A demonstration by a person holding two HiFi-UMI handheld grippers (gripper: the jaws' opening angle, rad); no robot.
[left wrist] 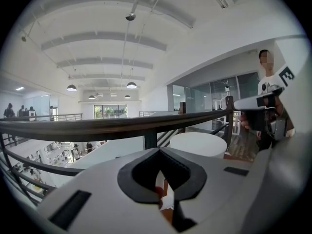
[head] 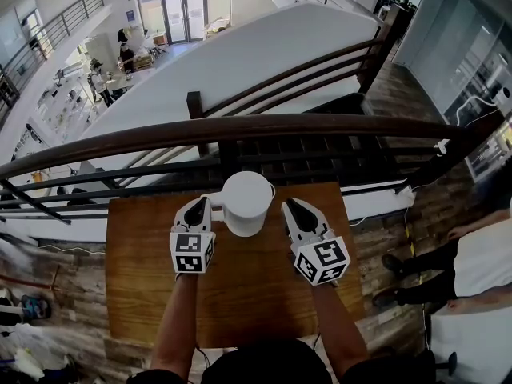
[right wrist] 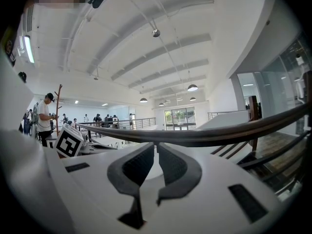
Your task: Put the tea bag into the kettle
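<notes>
Two grippers: either side of the white kettle (head: 246, 202), centre of frame, on the wooden table (head: 240, 302).
Left gripper (head: 200, 204): jaw tips together, just left of the kettle.
Right gripper (head: 290, 206): jaws pinched together, empty, just right of it.

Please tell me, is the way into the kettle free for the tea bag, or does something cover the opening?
The kettle appears closed: a white lid seems to cover its whole top. It would probably have to come off first. I cannot make out the tea bag in any view.
</notes>
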